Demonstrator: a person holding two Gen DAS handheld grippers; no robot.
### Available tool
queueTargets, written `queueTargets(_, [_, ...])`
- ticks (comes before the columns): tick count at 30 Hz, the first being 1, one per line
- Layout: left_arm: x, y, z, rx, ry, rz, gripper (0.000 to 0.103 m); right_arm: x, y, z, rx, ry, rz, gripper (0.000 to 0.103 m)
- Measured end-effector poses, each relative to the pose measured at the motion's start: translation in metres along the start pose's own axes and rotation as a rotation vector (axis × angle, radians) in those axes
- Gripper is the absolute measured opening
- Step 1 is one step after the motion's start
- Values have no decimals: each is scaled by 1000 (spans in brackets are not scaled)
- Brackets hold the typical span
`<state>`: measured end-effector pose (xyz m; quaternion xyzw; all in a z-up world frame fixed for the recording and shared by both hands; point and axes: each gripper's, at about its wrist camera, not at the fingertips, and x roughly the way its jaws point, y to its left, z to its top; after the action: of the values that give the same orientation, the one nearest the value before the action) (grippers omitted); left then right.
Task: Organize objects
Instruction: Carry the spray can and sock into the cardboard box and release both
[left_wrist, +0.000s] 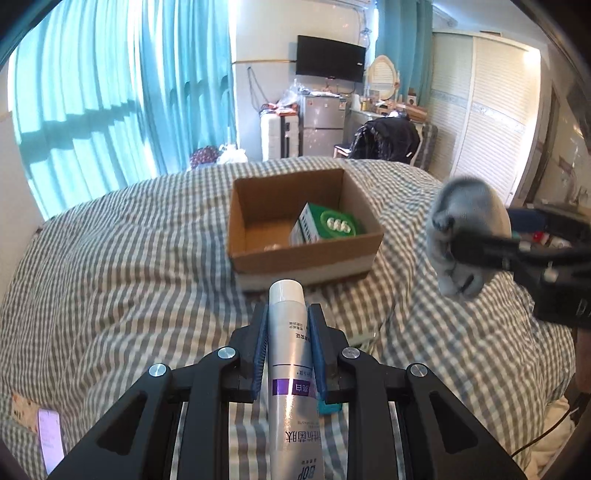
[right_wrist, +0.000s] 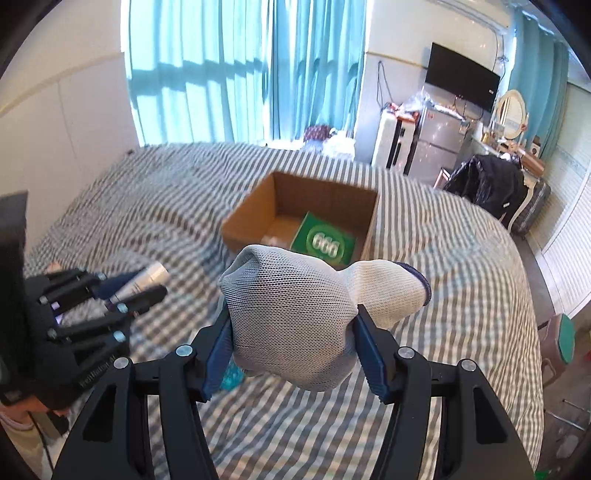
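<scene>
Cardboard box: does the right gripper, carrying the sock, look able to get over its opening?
Probably yes. The cardboard box lies open-topped ahead of the right gripper; only the green carton sits inside, leaving room for the sock.

Bedspread: grey-white check. Box: brown cardboard, holding a green-white carton. Tube: silver-white with purple band. Sock: pale grey-white mesh, navy cuff. Curtains: teal. Gripper pads: blue.

A cardboard box sits on the bed, a packet inside at its right; a tube nearer, a sock right.
</scene>
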<state>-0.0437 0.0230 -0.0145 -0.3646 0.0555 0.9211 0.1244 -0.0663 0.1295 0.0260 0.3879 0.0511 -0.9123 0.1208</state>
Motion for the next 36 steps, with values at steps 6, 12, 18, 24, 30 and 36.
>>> queueTargets(6, [24,8,49,-8,-27,-35,22,9,-13,49,24,-48,-4,61])
queueTargets(12, [61,20,107,17,-63,-19,22,40,-32,96,59,-72,-14,61])
queueTargets(18, [108,30,146,26,-76,-17,22,98,-49,134,105,-52,-9,61])
queueTargets(24, [165,39,148,14,-20,-20,22,166,-64,147,117,4,-23,61])
queueTargets(30, [213,49,133,-9,41,-30,22,212,-72,137,137,57,-5,61])
queueTargets(36, [230,49,119,-21,78,-62,22,233,-74,133,152,73,2,62])
